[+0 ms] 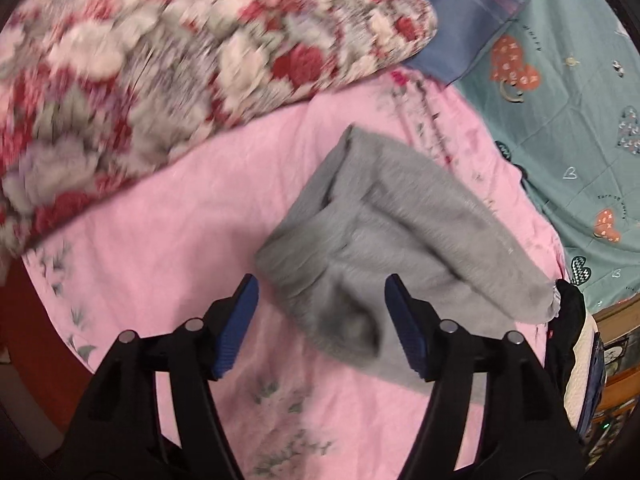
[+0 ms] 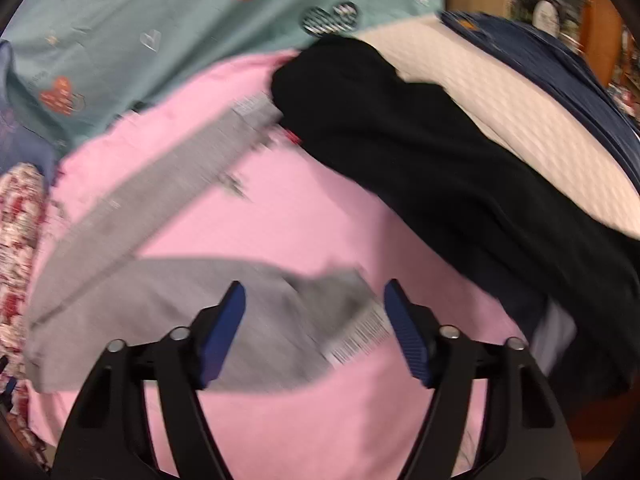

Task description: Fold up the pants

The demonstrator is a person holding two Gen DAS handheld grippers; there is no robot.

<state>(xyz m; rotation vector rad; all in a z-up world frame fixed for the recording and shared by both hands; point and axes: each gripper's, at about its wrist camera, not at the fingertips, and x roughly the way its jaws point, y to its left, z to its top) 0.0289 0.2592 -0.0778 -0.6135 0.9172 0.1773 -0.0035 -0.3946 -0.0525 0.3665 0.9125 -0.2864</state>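
Observation:
Grey sweatpants (image 1: 384,236) lie on a pink sheet (image 1: 168,232), waist end toward me in the left wrist view. My left gripper (image 1: 320,300) is open, its blue pads on either side of the waist end, holding nothing. In the right wrist view the grey pants (image 2: 160,312) spread their two legs apart in a V, one leg (image 2: 192,176) running up to a ribbed cuff, the other ending at a ribbed cuff (image 2: 360,340) between my fingers. My right gripper (image 2: 314,304) is open above that cuff.
A red and white floral quilt (image 1: 160,60) covers the upper left. A teal heart-print quilt (image 1: 580,120) and a blue pillow (image 1: 472,12) lie at the right. A stack of black (image 2: 460,184), cream (image 2: 500,100) and navy (image 2: 560,64) clothes sits to the right of the pants.

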